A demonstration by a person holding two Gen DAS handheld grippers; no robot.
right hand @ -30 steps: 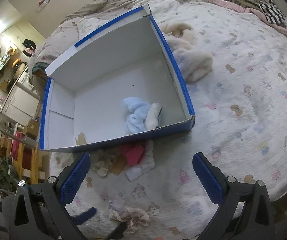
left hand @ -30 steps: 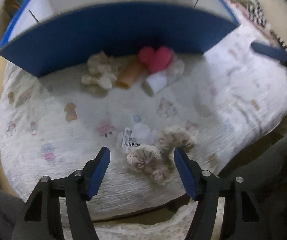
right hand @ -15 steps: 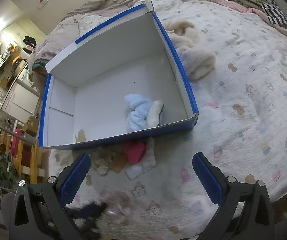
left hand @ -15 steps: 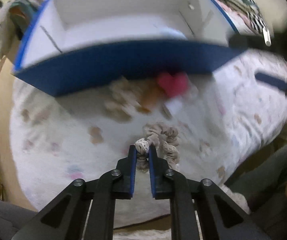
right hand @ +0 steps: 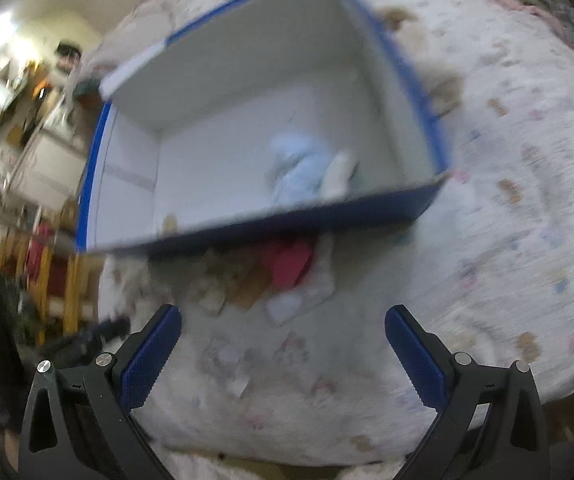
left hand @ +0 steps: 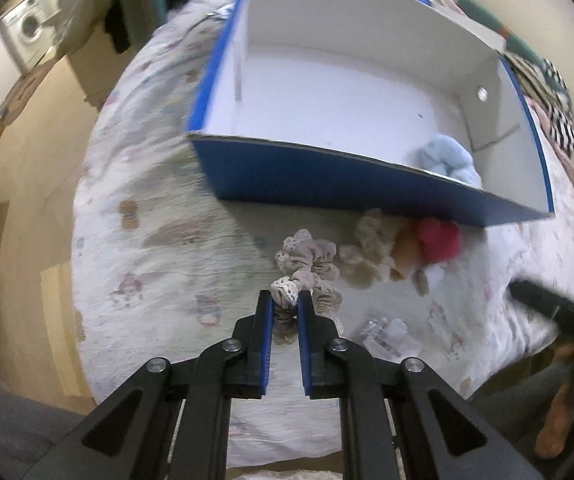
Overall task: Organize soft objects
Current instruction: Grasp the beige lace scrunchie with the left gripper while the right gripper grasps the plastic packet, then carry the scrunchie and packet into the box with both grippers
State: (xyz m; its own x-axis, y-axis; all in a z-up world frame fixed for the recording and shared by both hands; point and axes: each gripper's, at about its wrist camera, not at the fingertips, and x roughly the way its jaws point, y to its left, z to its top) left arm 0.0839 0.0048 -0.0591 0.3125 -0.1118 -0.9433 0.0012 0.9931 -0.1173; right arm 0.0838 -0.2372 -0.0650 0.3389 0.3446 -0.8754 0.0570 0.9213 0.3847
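Observation:
My left gripper (left hand: pixel 285 300) is shut on a beige lace-trimmed scrunchie (left hand: pixel 311 266) and holds it above the bed, in front of the blue box (left hand: pixel 327 178). A light blue soft item (left hand: pixel 449 158) lies inside the box; it also shows in the blurred right wrist view (right hand: pixel 303 172). Against the box's front wall lie a cream scrunchie (left hand: pixel 371 246), a tan item (left hand: pixel 405 252), a red soft item (left hand: pixel 439 238) and a white one (right hand: pixel 307 292). My right gripper (right hand: pixel 283 344) is open and empty, above the bed in front of that pile.
The bed has a white printed quilt (left hand: pixel 159 248). A clear plastic wrapper (left hand: pixel 387 334) lies on it near my left gripper. More cream fabric (right hand: pixel 443 92) lies past the box's right wall. The floor and furniture (left hand: pixel 15 40) are to the left.
My left gripper closed on the beige scrunchie and lifted it off its wrapper, turning left toward the box. My right gripper has moved lower and closer to the pile, still open.

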